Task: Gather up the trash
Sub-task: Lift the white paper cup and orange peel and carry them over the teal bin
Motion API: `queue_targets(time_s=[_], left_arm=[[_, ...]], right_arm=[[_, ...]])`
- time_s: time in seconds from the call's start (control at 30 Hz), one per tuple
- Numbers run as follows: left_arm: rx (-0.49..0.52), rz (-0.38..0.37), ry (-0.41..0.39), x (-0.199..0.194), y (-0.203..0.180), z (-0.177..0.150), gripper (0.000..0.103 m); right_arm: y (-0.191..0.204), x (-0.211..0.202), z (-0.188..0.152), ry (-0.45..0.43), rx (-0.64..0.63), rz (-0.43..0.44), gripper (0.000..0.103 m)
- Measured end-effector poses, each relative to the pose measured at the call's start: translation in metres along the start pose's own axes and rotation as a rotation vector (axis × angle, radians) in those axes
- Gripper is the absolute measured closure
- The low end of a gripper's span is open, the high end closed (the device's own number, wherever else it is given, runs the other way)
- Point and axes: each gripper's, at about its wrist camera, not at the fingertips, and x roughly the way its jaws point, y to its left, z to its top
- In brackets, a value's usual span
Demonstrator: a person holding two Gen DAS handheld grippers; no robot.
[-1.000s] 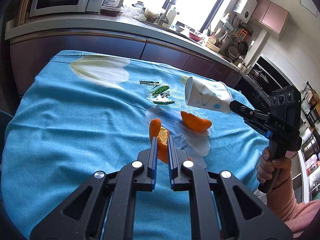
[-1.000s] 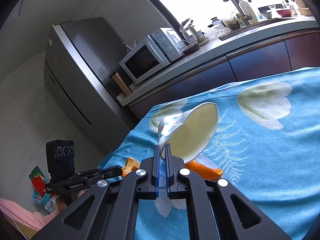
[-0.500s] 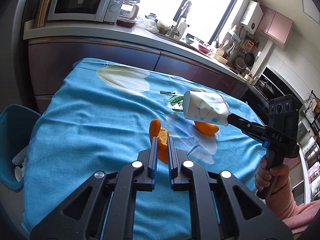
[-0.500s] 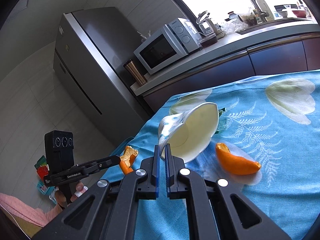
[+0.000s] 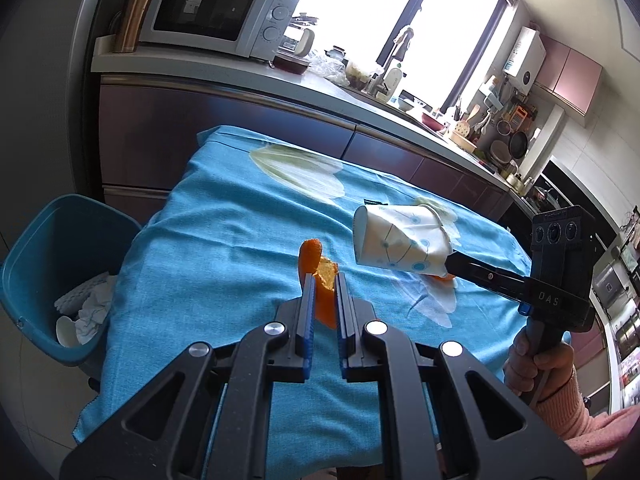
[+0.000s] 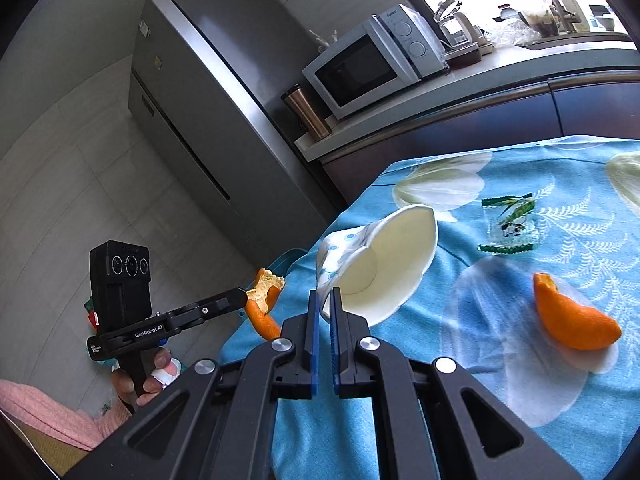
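Trash remains in both grips: our left tool [image 5: 322, 294] is closed on an orange peel [image 5: 320, 280], our right tool [image 6: 324, 308] pinches a paper cup [image 6: 380, 264] by its rim. Both have swung off the worktop [image 5: 224, 240] toward the blue bin [image 5: 44, 240], now visible at nine o'clock. We judge release comes next. One peel [image 6: 572, 320] and a wrapper [image 6: 508, 220] stay uncollected.

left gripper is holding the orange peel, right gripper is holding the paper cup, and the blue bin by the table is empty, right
Not quite: the blue bin is not empty. The left wrist view shows crumpled white paper and other white scraps lying in it. The rest holds: the left gripper is shut on the orange peel, and the right gripper is shut on the rim of the paper cup.
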Motion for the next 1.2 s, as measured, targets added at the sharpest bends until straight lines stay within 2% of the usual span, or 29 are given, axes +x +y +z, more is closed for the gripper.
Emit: queue_targets(time_s=[0.8, 1.2], left_arm=[[-0.091, 0.088, -0.085, -0.056, 0.049, 0.001, 0.093], [-0.141, 0.158, -0.134, -0.081, 0.083, 0.001, 0.093]], right_arm=[[0.045, 0.073, 0.009, 0.092, -0.061, 0.100, 0.099], [0.061, 0.105, 0.014, 0.137, -0.101, 0.134, 0.099]])
